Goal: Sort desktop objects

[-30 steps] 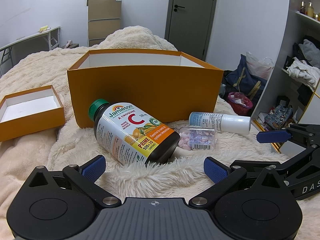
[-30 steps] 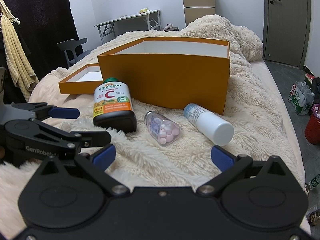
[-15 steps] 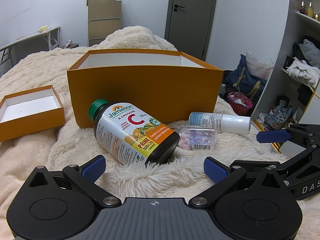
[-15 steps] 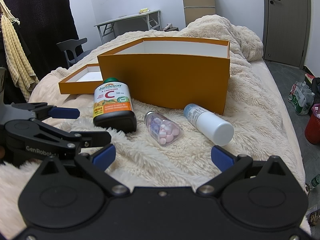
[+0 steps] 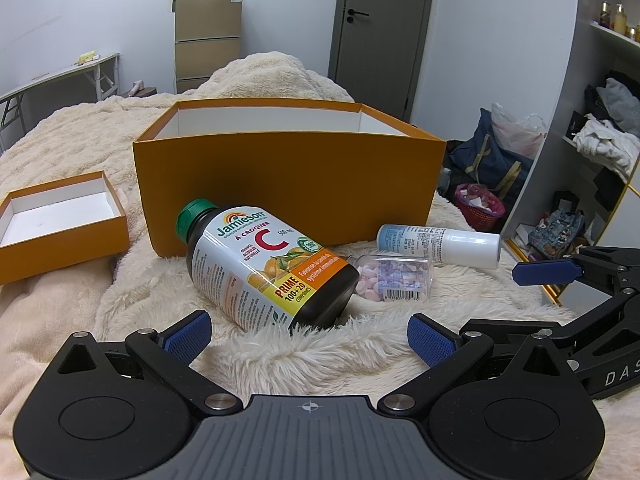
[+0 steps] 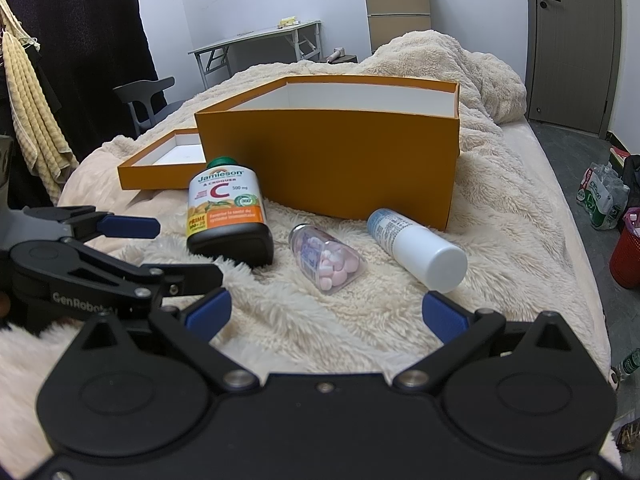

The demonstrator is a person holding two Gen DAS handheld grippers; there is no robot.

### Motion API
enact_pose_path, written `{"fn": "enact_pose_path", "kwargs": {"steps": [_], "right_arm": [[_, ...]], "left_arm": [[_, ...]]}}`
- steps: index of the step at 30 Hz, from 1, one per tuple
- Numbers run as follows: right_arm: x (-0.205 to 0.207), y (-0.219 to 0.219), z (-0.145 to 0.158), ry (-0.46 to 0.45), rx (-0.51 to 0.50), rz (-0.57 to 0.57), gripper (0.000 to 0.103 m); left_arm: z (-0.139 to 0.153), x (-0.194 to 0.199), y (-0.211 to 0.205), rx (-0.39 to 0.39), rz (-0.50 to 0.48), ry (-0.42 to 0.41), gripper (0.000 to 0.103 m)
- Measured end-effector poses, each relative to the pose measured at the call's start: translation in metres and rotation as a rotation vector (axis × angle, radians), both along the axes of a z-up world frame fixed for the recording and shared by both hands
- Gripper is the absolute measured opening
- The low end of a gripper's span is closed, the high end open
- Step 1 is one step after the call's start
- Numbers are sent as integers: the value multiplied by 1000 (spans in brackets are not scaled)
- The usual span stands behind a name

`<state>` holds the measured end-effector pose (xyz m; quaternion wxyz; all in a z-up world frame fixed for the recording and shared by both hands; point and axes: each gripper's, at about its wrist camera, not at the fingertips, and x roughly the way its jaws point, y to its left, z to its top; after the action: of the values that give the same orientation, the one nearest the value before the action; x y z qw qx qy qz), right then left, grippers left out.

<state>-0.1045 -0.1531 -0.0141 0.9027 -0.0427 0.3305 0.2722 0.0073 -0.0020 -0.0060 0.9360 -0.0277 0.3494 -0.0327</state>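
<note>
A Jamieson vitamin C bottle (image 5: 268, 264) with a green cap lies on the fluffy cream blanket in front of a big orange box (image 5: 288, 180). Beside it lie a clear bottle of pink pills (image 5: 394, 276) and a white tube bottle (image 5: 440, 244). My left gripper (image 5: 308, 336) is open and empty, just short of the vitamin bottle. My right gripper (image 6: 326, 312) is open and empty, just short of the pill bottle (image 6: 326, 258); the white bottle (image 6: 418, 250) and vitamin bottle (image 6: 228, 212) flank it. The box (image 6: 332, 160) is open on top.
An orange box lid (image 5: 60, 216) lies open side up left of the box. Each gripper shows in the other's view, the right one (image 5: 580, 304) and the left one (image 6: 100, 256). The bed's right edge drops to the floor with bags and a red basket (image 6: 626, 256).
</note>
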Motion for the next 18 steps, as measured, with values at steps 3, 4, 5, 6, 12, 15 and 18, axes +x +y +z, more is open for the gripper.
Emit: {"fn": "enact_pose_path", "kwargs": {"steps": [3,4,5,6,12,15,18], "right_arm": [[0,0,-1,0,0,0,103],[0,0,-1,0,0,0,103],[0,0,-1,0,0,0,103],[1,0,-1,0,0,0,103],[2,1,-3,3,2,1,103],[2,1,-4,4,2,1,103],[1,0,1,4,3,1,103]], "left_arm": [[0,0,0,0,0,0,103],[0,0,0,0,0,0,103],[0,0,0,0,0,0,103],[0,0,0,0,0,0,103],[-1,1,-1,-1,0,1,103],[-1,1,-1,-2,0,1,103],[-1,1,-1,-2,0,1,103]]}}
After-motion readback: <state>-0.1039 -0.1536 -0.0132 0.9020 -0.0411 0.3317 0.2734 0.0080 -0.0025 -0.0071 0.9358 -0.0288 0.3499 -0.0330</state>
